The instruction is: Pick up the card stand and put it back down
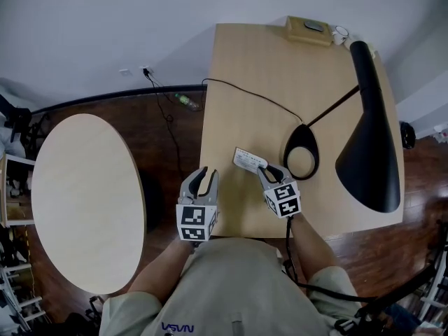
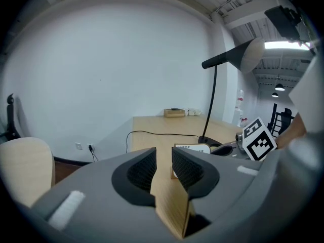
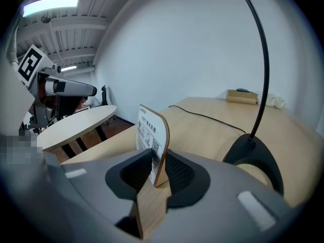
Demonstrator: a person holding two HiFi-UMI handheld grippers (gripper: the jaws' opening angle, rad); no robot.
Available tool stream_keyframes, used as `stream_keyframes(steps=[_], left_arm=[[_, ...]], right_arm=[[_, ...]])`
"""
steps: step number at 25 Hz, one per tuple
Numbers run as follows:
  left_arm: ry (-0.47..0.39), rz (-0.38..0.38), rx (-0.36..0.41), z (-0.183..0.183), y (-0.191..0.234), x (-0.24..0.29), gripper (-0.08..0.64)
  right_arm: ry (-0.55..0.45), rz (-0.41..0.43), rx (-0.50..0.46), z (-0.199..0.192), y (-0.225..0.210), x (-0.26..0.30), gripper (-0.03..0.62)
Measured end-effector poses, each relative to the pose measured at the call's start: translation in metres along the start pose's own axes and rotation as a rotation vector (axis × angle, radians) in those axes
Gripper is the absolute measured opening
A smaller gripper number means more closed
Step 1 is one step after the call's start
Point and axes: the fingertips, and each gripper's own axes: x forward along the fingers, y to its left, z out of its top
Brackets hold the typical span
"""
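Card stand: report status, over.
Right hand-held gripper shut on card stand, standing on desk. Left hand-held gripper open, empty. Lamp base close beside, nothing blocking.

Soft, even light fills the room, with faint shadows on the desk (image 1: 238,68). A ceiling strip light (image 3: 50,4) glares in the right gripper view. Both gripper views bow strongly, darkening at the rims; the card stand (image 3: 153,130) looks sharp.

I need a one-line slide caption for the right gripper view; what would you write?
Right gripper clamps the upright card stand; wooden desk and black lamp base lie beyond.
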Motion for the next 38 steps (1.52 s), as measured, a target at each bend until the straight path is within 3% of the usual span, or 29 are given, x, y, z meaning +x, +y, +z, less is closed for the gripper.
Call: stream_keyframes(steps=[4, 9, 15, 20, 28, 32, 38], left_arm=[[-0.004, -0.018, -0.013, -0.003, -0.001, -0.002, 0.100], [0.001, -0.022, -0.014, -0.007, 0.004, -0.007, 0.098], [-0.031, -0.023, -0.020, 0.005, 0.009, -0.018, 0.089], [-0.110, -0.028, -0.030, 0.035, 0.006, -0.034, 0.075], [-0.299, -0.029, -0.035, 0.125, -0.003, -0.082, 0.008], [-0.330, -0.043, -0.034, 0.147, -0.012, -0.106, 0.008], [-0.316, -0.060, -0.020, 0.143, -0.020, -0.130, 0.008]], right_arm=[[-0.001, 0.012, -0.011, -0.004, 0.020, -0.002, 0.037], [0.000, 0.006, 0.012, -0.004, 0.026, 0.008, 0.060], [-0.032, 0.009, 0.037, 0.012, 0.031, -0.001, 0.015], [-0.150, -0.045, 0.093, 0.060, 0.033, -0.046, 0.014], [-0.339, -0.210, 0.170, 0.146, 0.039, -0.138, 0.014], [-0.383, -0.225, 0.160, 0.166, 0.063, -0.165, 0.014], [-0.419, -0.202, 0.121, 0.176, 0.104, -0.183, 0.014]])
